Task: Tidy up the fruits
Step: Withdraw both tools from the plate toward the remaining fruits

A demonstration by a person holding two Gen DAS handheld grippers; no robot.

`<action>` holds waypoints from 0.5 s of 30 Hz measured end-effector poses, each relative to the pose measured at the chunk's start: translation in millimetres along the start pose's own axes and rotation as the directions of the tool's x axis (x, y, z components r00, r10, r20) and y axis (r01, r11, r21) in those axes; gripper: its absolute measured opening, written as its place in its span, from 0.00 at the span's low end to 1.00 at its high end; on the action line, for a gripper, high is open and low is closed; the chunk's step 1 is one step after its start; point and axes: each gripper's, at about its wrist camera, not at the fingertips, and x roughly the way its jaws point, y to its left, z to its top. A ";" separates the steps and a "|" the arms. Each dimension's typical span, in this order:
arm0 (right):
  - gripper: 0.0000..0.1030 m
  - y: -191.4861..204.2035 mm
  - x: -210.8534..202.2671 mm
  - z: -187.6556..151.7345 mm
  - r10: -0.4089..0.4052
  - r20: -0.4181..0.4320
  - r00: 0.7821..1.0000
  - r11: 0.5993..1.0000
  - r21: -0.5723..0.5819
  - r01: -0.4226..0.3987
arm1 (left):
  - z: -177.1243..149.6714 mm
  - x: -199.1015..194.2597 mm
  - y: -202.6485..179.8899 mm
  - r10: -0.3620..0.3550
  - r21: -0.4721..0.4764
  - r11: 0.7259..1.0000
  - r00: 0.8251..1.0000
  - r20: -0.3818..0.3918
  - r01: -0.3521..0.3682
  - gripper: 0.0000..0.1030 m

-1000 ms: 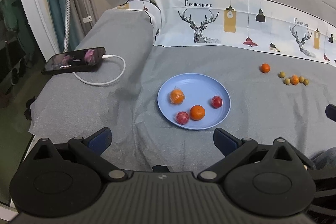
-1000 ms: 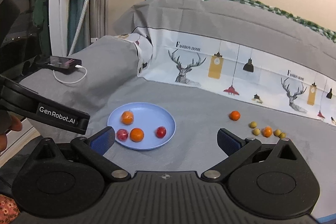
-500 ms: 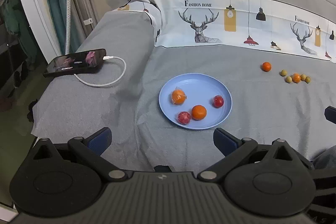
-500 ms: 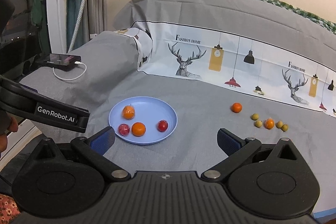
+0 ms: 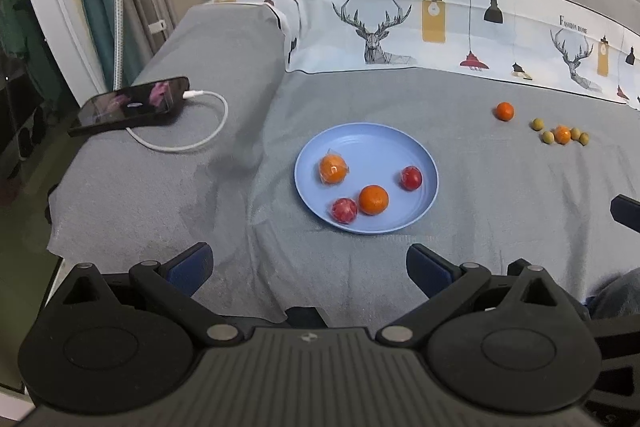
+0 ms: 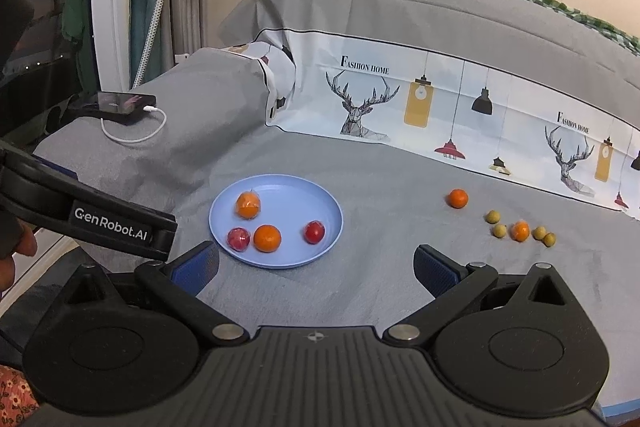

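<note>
grey bedsheet (image 5: 500, 207) — blue plate (image 5: 384, 147) of fruit just ahead of left tongs (image 5: 308, 267); both tongs spread, right tongs (image 6: 316, 267) empty

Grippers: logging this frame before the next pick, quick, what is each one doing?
Left gripper: open, holding nothing, above the bed short of the blue plate.
Right gripper: open, holding nothing.

Beside the blue plate (image 6: 318, 205), the left gripper's (image 6: 94, 215) fingertips are hidden behind the right gripper's body. Right of the plate (image 5: 424, 163), only one blue pad of the right gripper (image 5: 626, 211) shows before the frame edge. The small yellow-green fruits (image 5: 547, 137) are too small to identify.
</note>
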 end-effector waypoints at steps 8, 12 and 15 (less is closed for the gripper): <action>1.00 -23.5 18.6 -5.4 -0.022 -0.032 0.999 0.996 0.087 0.025 | 8.8 17.5 -13.1 0.025 0.012 1.000 0.999 -0.023 -0.025 1.00; 1.00 -53.7 36.2 -10.8 -0.081 -0.053 0.995 0.976 0.196 0.090 | 21.3 31.9 -30.8 -0.036 0.044 0.998 0.998 -0.059 0.038 1.00; 1.00 -81.5 47.9 -18.6 -0.133 -0.072 0.988 0.952 0.268 0.148 | 30.3 45.8 -51.6 -0.049 0.072 0.996 0.996 -0.072 0.054 1.00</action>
